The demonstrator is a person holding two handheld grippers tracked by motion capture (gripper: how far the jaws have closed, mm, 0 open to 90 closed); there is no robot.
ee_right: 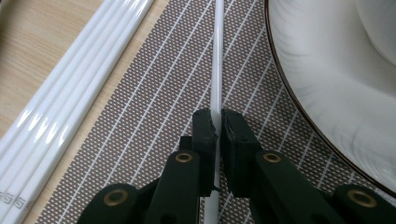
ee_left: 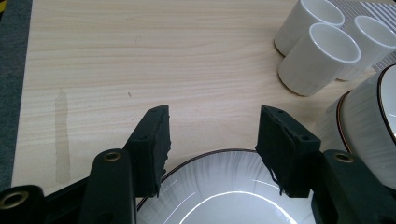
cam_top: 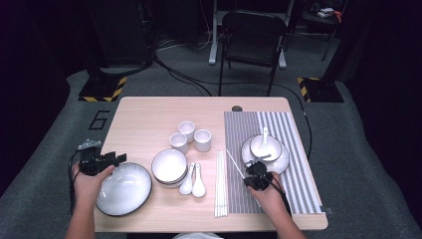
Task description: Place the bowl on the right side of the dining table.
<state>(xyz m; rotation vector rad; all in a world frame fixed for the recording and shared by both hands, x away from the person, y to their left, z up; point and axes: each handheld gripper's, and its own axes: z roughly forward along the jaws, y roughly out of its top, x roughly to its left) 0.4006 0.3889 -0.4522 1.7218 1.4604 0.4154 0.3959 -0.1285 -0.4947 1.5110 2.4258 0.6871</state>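
Observation:
My right gripper [ee_right: 218,122] is shut on a single white chopstick [ee_right: 216,60] that runs away over the striped placemat [ee_right: 154,116]; in the high view that gripper [cam_top: 253,169] sits just left of the plate with a bowl and spoon [cam_top: 265,149], and the chopstick [cam_top: 234,162] slants up-left from it. My left gripper [ee_left: 212,135] stands open over the far rim of a large white plate [ee_left: 224,191]; from above it [cam_top: 117,159] is at the table's left edge beside that plate [cam_top: 123,189].
A bundle of white chopsticks [cam_top: 221,184] lies left of the placemat. Three white cups [cam_top: 190,136], a stack of bowls [cam_top: 169,167] and two white spoons [cam_top: 193,180] occupy the table's middle. A chair [cam_top: 253,37] stands beyond the table.

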